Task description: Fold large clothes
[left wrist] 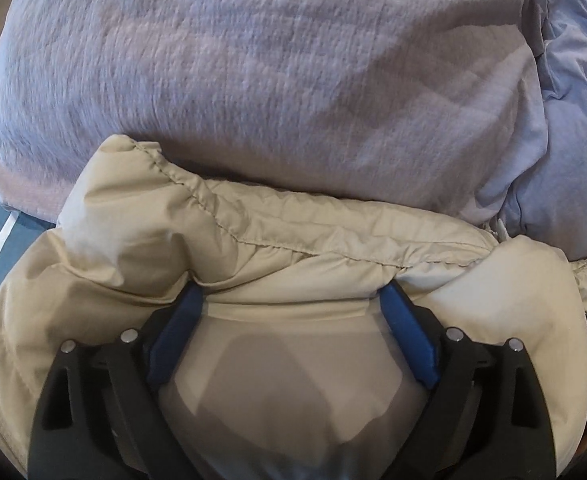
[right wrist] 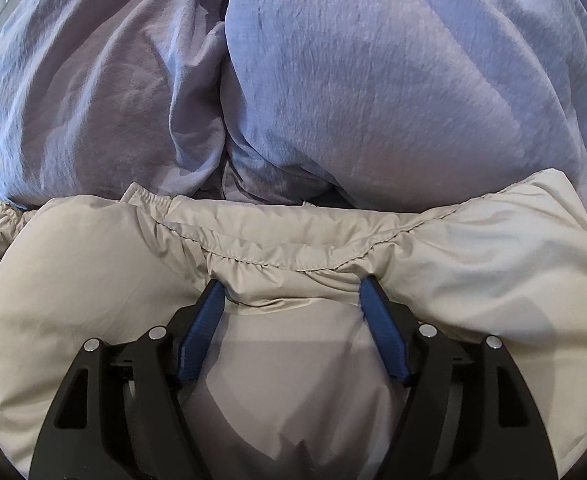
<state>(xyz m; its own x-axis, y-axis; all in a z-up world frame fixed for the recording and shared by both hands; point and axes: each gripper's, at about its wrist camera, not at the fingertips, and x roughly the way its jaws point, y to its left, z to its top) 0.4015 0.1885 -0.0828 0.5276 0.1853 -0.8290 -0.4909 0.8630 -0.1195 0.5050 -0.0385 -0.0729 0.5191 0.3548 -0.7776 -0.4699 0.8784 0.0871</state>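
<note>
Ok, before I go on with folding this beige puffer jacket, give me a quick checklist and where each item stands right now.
1. Left gripper open: ok, blue jaws stand wide apart with the beige puffer jacket bulging between them.
2. Right gripper open: ok, jaws also apart, pressed into the padding.
3. Stitched seam lying ahead of both grippers: ok, it runs across just beyond the fingertips.
4. Jacket clear of the lavender bedding: not ok, its far edge lies against it.
5. Fold lying flat: not ok, the padding is puffed and creased around the jaws.
6. Sleeves tucked in: cannot tell, out of view.
</note>
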